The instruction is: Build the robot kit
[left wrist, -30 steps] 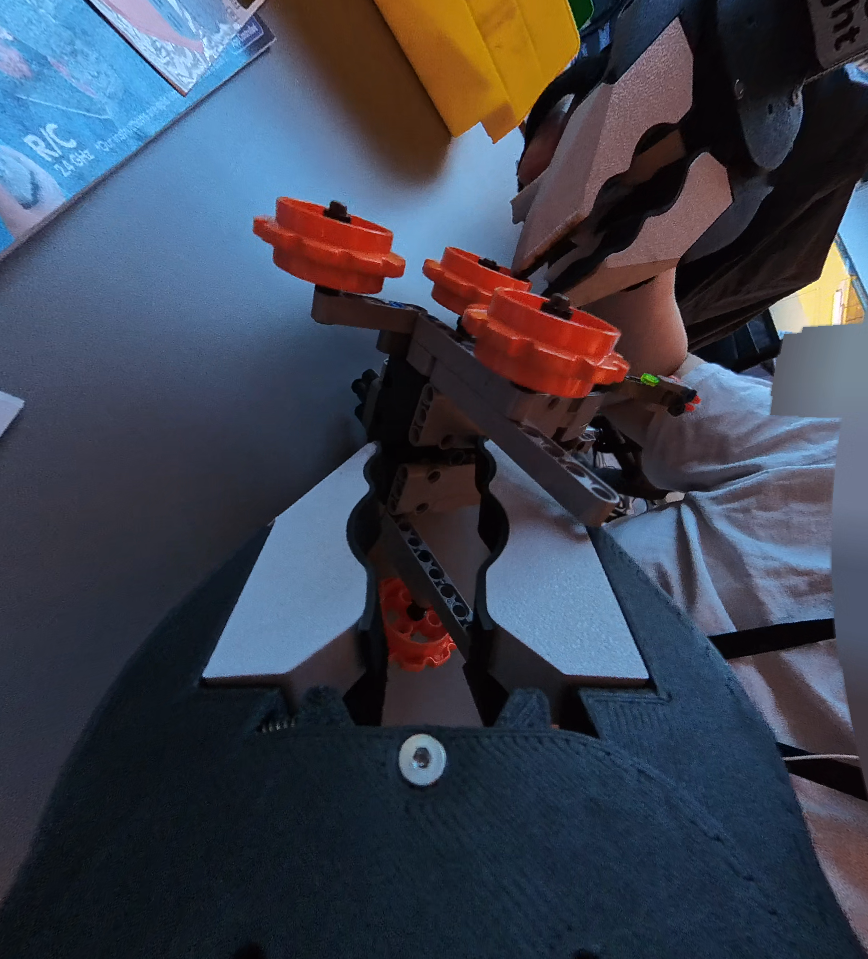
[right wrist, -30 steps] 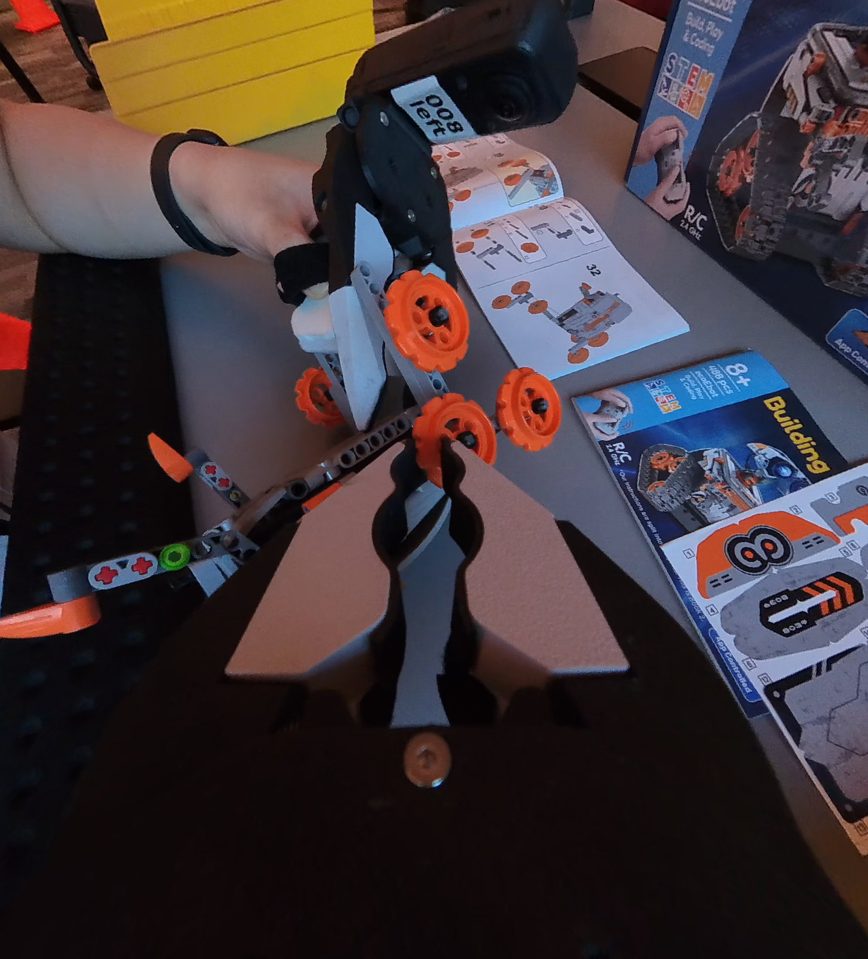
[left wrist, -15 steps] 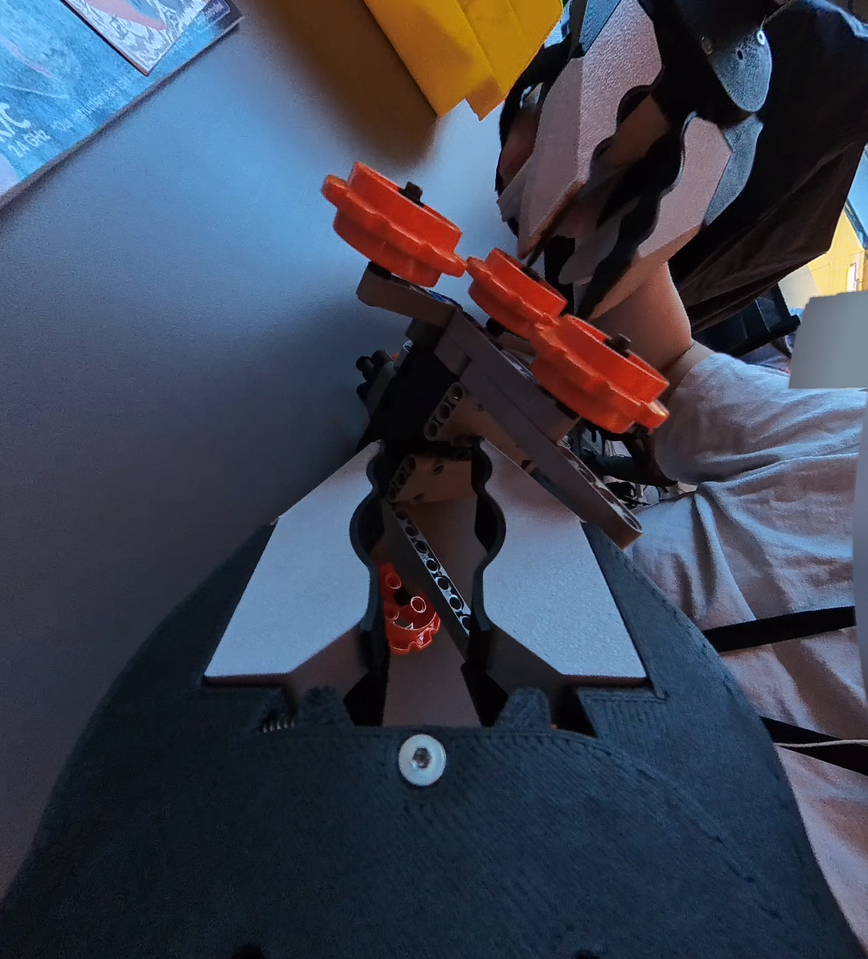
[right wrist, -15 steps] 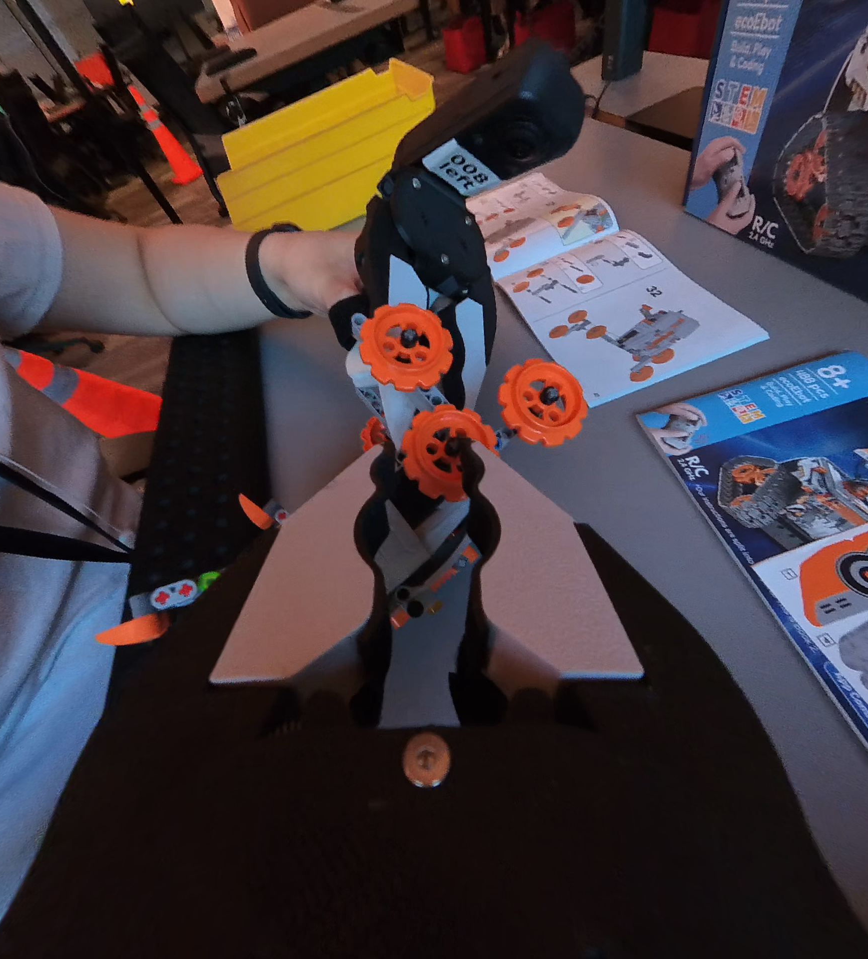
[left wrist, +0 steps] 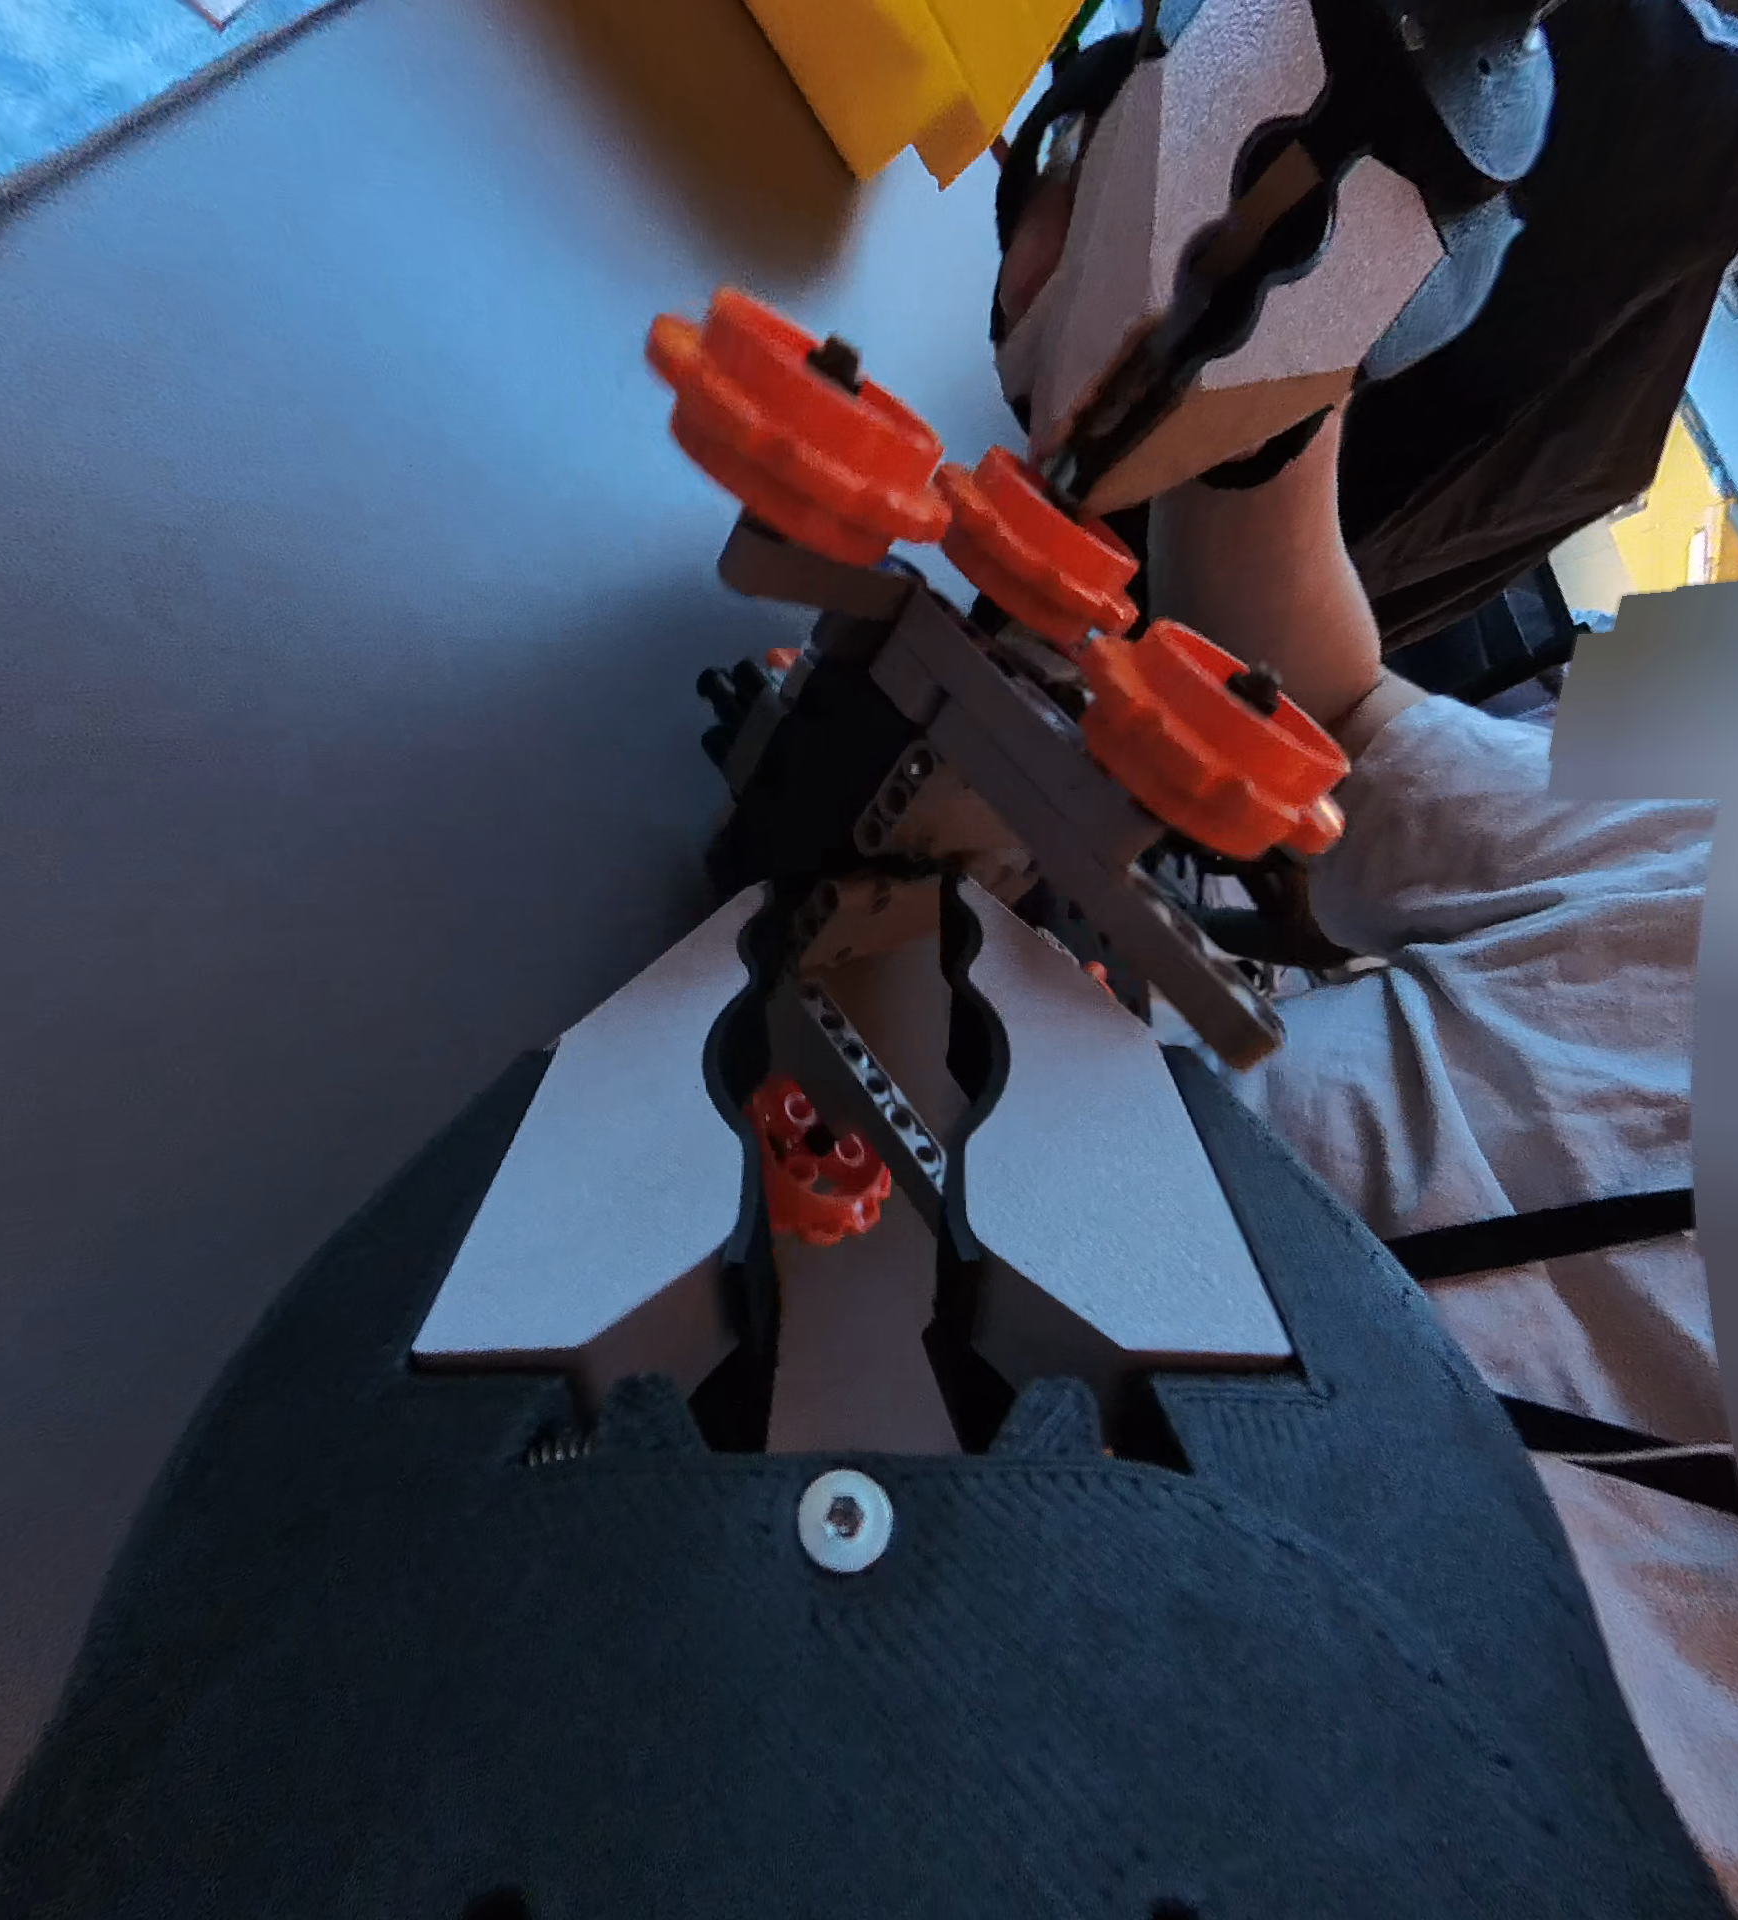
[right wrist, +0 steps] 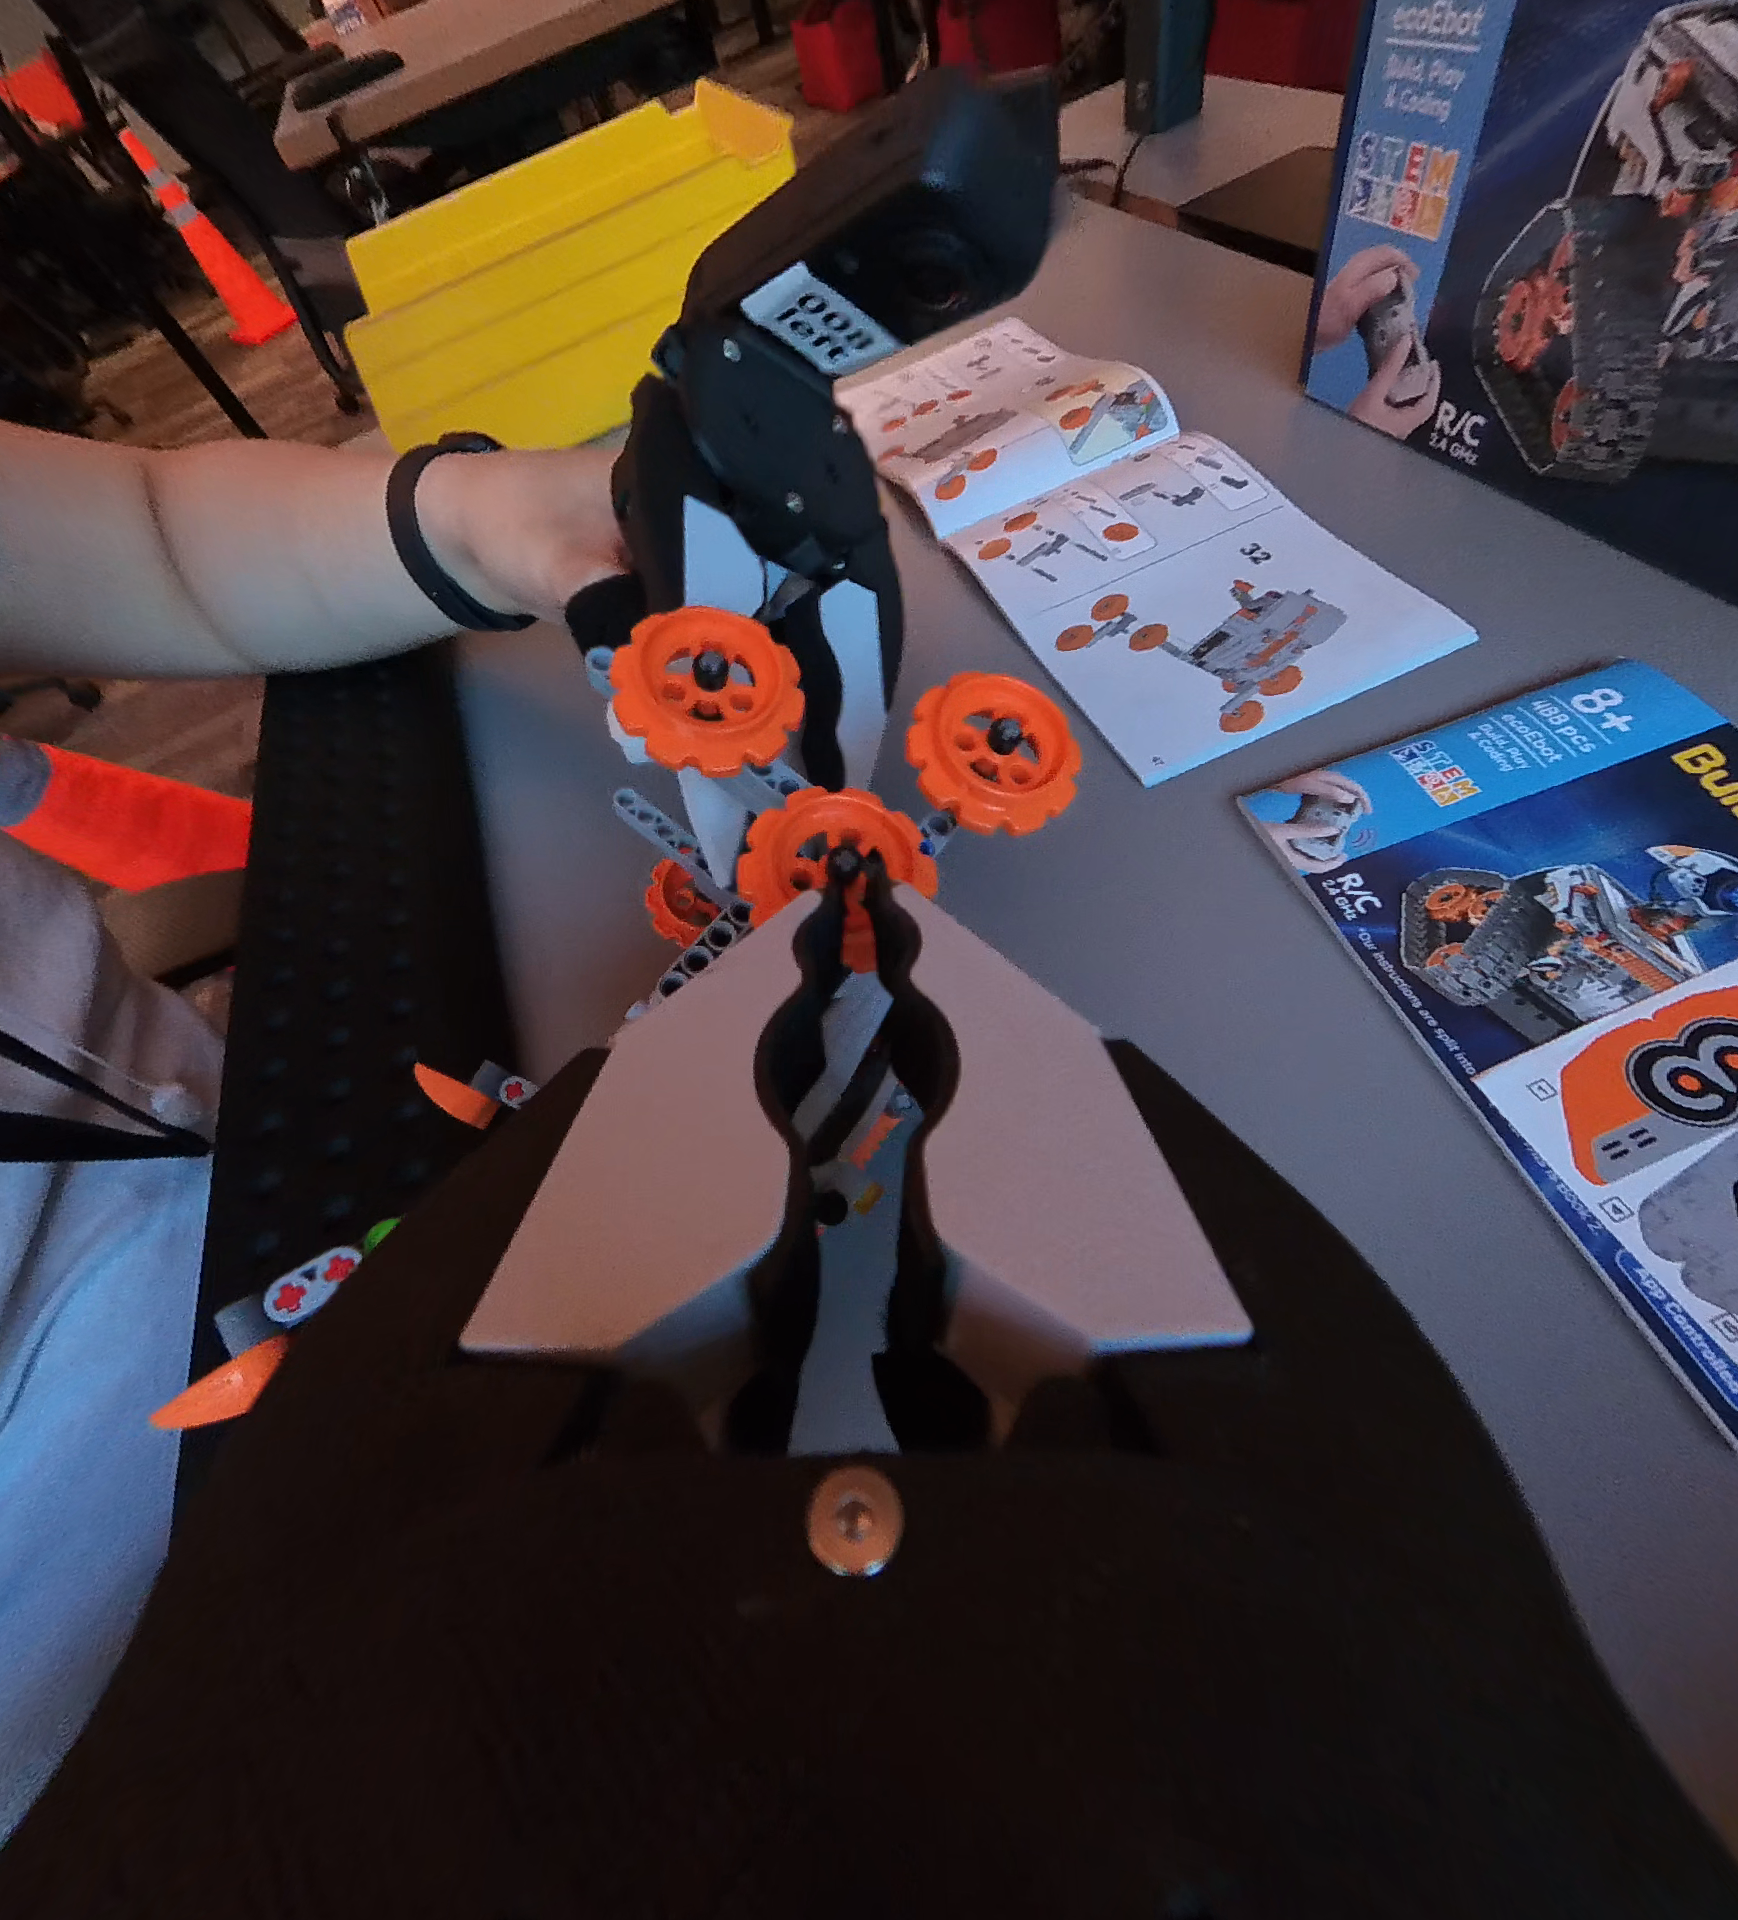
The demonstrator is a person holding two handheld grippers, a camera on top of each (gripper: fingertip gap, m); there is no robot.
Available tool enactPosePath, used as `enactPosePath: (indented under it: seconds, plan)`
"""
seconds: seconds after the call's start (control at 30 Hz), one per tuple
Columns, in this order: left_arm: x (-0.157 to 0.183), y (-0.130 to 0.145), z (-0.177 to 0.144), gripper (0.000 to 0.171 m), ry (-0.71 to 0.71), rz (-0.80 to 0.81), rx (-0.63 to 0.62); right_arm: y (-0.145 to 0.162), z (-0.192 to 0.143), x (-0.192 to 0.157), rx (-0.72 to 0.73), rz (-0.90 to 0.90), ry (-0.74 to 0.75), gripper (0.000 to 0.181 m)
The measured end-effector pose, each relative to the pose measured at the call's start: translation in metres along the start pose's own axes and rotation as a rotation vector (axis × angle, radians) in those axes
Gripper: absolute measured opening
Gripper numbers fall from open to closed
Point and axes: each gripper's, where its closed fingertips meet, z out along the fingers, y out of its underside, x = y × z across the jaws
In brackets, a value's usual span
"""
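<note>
A grey beam toy model [left wrist: 1000, 748] with three orange wheels is held in the air between both grippers. My left gripper [left wrist: 860, 904] is shut on a tan beam at the model's base, with a small orange gear [left wrist: 818, 1164] between its fingers. My right gripper [right wrist: 849, 883] is shut on the hub of the middle orange wheel [right wrist: 792, 842]. The other two wheels [right wrist: 704, 691] [right wrist: 992, 750] stand free on either side. The right gripper [left wrist: 1067, 478] shows at the top of the left wrist view, tips on the middle wheel [left wrist: 1036, 540]. The left gripper [right wrist: 777, 769] shows behind the model.
On the grey table [right wrist: 1104, 987] lie an open instruction booklet [right wrist: 1156, 561], a blue booklet [right wrist: 1530, 883] and a sticker sheet [right wrist: 1727, 1143]. The toy's box [right wrist: 1571, 239] stands far right, a yellow bin [right wrist: 553, 260] behind. Loose parts [right wrist: 304, 1299] lie on a black mat [right wrist: 356, 935] at left. Across from one pair of fingers to the other is roughly 8 centimetres.
The model has been turned and raised, so its wheels now face the right wrist camera. The right gripper's tips have settled on the middle wheel's hub. The left gripper keeps its hold.
</note>
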Motion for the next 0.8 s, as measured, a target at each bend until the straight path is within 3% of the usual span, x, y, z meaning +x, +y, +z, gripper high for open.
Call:
enactPosePath:
  seconds: [0.1, 0.23, 0.33, 0.37, 0.43, 0.5, 0.6, 0.8]
  plan:
    - [0.0, 0.01, -0.026, 0.036, -0.024, -0.059, 0.08, 0.001, -0.004, 0.005, 0.064, 0.062, 0.006, 0.011]
    - [0.014, 0.021, -0.061, 0.037, -0.187, -0.029, 0.219, 0.016, -0.009, 0.009, 0.073, 0.145, 0.004, 0.011]
    - [0.057, 0.035, -0.052, 0.037, -0.178, -0.017, 0.27, 0.042, -0.007, 0.001, -0.008, 0.131, 0.01, 0.01]
    - [0.07, 0.036, -0.044, 0.038, -0.17, -0.016, 0.29, 0.048, -0.005, -0.006, -0.033, 0.124, -0.002, 0.0]
    - [0.08, 0.031, -0.029, 0.053, -0.211, -0.002, 0.346, 0.049, -0.004, -0.015, -0.031, 0.115, 0.015, 0.0]
    - [0.07, 0.021, -0.02, 0.086, -0.335, 0.015, 0.413, 0.051, 0.0, -0.025, -0.038, 0.142, 0.037, 0.0]
    - [0.059, 0.015, -0.011, 0.101, -0.441, 0.019, 0.406, 0.054, 0.006, -0.036, -0.06, 0.134, 0.133, 0.0]
    - [0.048, 0.007, -0.011, 0.103, -0.503, 0.031, 0.275, 0.049, 0.029, -0.054, -0.035, 0.06, 0.213, 0.0]
